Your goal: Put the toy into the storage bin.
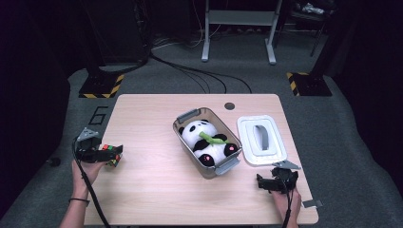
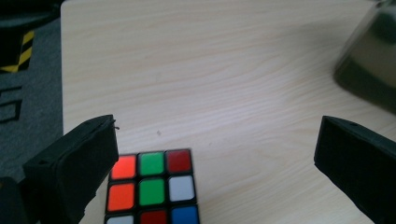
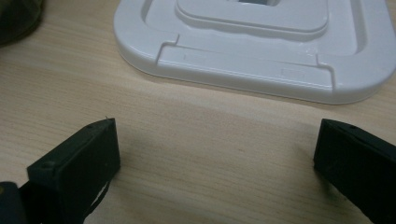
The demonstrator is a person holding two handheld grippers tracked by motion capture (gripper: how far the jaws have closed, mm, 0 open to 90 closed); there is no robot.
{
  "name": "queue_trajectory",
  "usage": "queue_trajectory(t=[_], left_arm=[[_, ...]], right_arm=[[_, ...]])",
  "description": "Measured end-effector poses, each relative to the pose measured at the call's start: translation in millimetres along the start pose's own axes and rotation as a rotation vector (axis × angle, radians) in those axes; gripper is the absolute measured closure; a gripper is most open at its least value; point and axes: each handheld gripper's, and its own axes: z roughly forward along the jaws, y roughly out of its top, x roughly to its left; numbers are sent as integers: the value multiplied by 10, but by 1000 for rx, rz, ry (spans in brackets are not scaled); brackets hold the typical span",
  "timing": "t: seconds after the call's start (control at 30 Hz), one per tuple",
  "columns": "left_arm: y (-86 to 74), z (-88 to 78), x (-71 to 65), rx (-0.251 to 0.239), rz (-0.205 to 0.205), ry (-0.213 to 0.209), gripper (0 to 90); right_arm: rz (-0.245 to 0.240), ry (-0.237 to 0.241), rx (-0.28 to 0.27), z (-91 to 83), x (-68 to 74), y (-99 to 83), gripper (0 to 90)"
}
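Note:
A scrambled puzzle cube (image 1: 113, 162) lies near the table's left edge. My left gripper (image 1: 118, 153) is open around it. In the left gripper view the cube (image 2: 152, 186) sits low between the wide-apart jaws, close to the left one, and my left gripper (image 2: 218, 128) grips nothing. A clear box (image 1: 177, 130) with grey handles stands mid-table and holds a panda plush (image 1: 204, 140). Its white lid (image 1: 278, 142) lies to the right. My right gripper (image 1: 260, 183) rests open just in front of the lid (image 3: 252, 70), with bare wood between the jaws of the right gripper (image 3: 217, 126).
The box's blurred corner (image 2: 369, 56) lies ahead and to the right of the left gripper. A round hole (image 1: 229, 106) marks the table's far edge. Beyond the table are floor cables and two striped stand bases (image 1: 101, 85) (image 1: 309, 83). A grey tag (image 1: 312, 204) lies at the near right corner.

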Motion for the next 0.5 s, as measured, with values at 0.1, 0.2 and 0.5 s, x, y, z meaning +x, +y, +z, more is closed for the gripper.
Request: queue_trajectory(t=[0.1,0.2,0.5], left_arm=[[-109,88,79,27,-27,13,0],[-183,161,128,45,-50,24,0],[-374,298,295,71,-113,16,73]], right_arm=[[0,0,0,0,0,0,0],[0,0,0,0,0,0,0],[-1,0,0,0,-1,0,0]])
